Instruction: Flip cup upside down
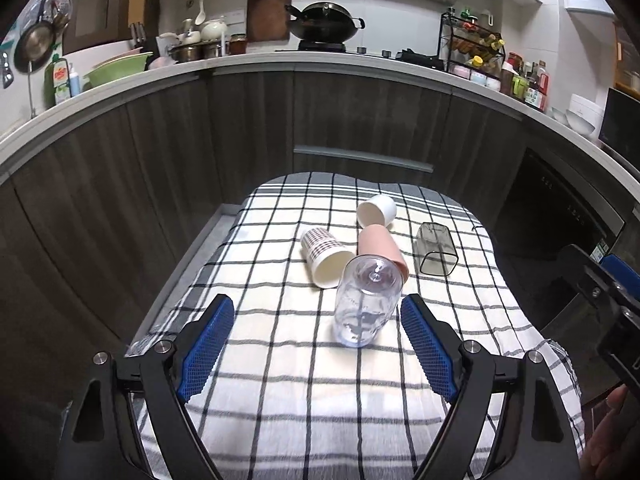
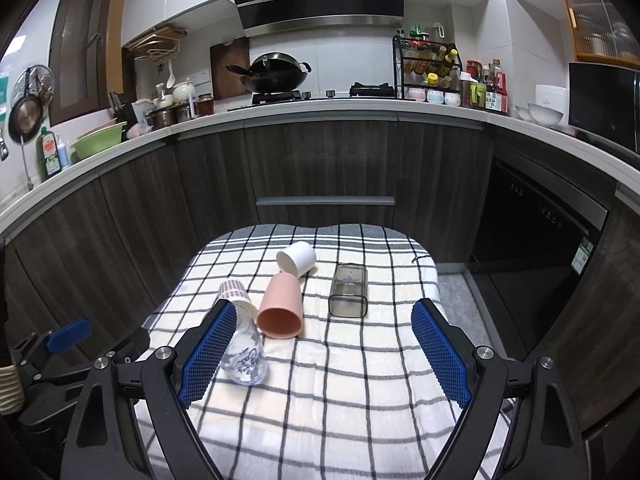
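Several cups stand or lie on a checked cloth [image 1: 280,360]. A clear plastic cup [image 1: 366,304] stands upside down, base up, nearest my left gripper [image 1: 318,344], which is open and empty with the cup just ahead between its fingers. A patterned cup [image 1: 324,256], a pink cup [image 1: 380,246], a white cup [image 1: 376,210] and a smoky square cup [image 1: 434,248] lie on their sides. My right gripper [image 2: 324,352] is open and empty; the pink cup [image 2: 280,306] and square cup [image 2: 348,290] lie ahead of it, the clear cup [image 2: 246,360] by its left finger.
The cloth [image 2: 360,380] covers a small table in front of dark kitchen cabinets [image 2: 320,168]. The counter above holds a wok [image 2: 276,70], a spice rack [image 2: 430,68], bowls and bottles. The other gripper shows at each view's edge [image 1: 612,292].
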The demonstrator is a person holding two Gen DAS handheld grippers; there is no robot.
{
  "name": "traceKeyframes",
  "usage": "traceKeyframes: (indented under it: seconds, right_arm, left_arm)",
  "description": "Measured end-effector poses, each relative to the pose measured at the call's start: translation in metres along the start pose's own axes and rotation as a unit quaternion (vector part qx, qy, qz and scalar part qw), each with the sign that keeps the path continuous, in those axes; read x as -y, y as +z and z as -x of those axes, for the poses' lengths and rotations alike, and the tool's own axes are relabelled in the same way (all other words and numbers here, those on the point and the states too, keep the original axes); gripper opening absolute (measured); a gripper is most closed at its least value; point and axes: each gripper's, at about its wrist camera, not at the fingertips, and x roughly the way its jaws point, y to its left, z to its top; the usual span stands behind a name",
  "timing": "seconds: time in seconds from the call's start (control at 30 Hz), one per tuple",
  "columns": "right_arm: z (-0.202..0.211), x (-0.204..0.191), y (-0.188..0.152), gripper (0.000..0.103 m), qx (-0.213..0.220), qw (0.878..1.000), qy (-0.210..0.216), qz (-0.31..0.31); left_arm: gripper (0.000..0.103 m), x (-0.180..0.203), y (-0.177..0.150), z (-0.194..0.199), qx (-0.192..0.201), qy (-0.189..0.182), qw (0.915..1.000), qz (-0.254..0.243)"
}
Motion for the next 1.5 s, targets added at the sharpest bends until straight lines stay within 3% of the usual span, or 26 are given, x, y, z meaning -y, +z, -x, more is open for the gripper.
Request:
traceKeyframes:
  seconds: [0.1, 0.6, 1.5]
  right_arm:
    - [0.012, 0.0, 0.002, 0.094, 0.003, 1.0, -0.002, 0.0]
    - [0.065, -0.002, 0.003, 0.097, 0.021, 1.0, -0.018, 0.009]
    - [0.074, -0.003, 0.006, 0.097, 0.026, 0.999, -0.02, 0.005]
  left_arm:
    - [0.089, -0.001, -0.001, 0.014, -0.002, -0.008, 0.9999, 0.006]
    - [0.092, 0.007, -0.002, 0.059, 0.01, -0.014, 0.9998, -0.011]
    - [0.092, 0.005, -0.004, 0.061, 0.009, -0.009, 0.9998, -0.013]
